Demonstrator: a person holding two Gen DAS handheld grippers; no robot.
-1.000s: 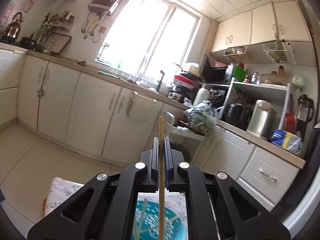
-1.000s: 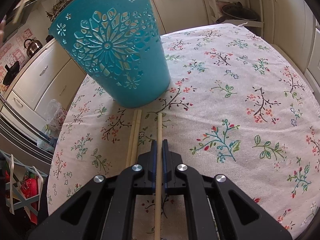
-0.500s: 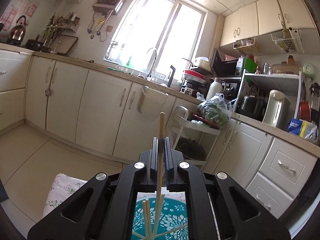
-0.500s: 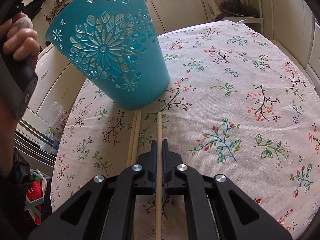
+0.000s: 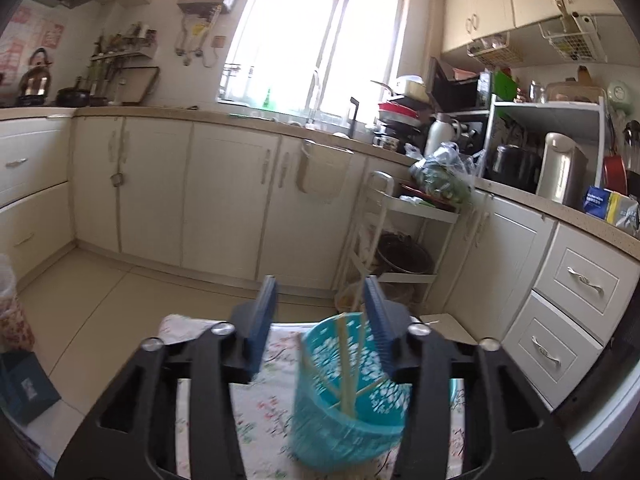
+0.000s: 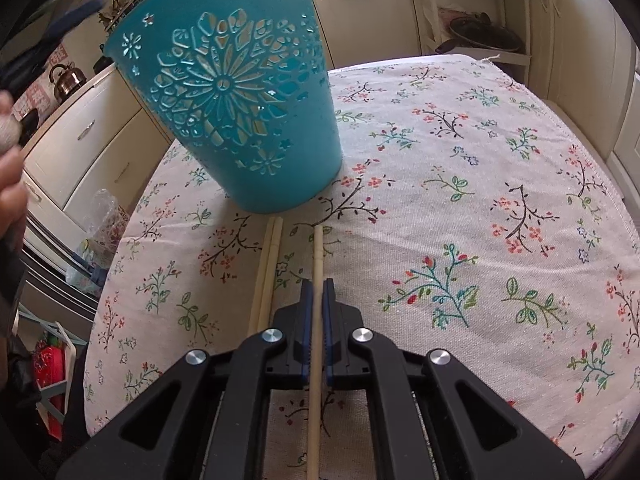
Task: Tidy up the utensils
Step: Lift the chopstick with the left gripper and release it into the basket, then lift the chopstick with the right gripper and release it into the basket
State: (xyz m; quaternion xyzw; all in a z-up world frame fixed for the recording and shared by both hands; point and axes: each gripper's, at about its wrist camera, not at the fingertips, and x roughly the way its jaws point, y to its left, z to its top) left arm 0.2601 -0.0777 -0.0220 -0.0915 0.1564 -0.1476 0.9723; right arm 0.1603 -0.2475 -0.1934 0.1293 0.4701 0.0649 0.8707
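Note:
A teal cut-out bucket (image 6: 236, 108) stands on the floral tablecloth (image 6: 460, 200). In the left wrist view the same bucket (image 5: 352, 396) sits just below my left gripper (image 5: 320, 304), whose jaws are opening with nothing between them; several wooden chopsticks (image 5: 348, 360) lean inside the bucket. My right gripper (image 6: 316, 292) is shut on one chopstick (image 6: 317, 256) that lies along the cloth, its tip near the bucket's base. A pair of chopsticks (image 6: 267, 268) lies just left of it on the cloth.
A person's hand (image 6: 10, 168) shows at the left edge of the right wrist view. Cream kitchen cabinets (image 5: 224, 204), a white trolley (image 5: 400, 236) and a crowded counter (image 5: 540, 184) ring the table. The cloth's right half shows only its print.
The left gripper has sunk toward the bucket and its jaws have parted, dropping the chopstick it held into the bucket. The right gripper has stayed put on its chopstick.

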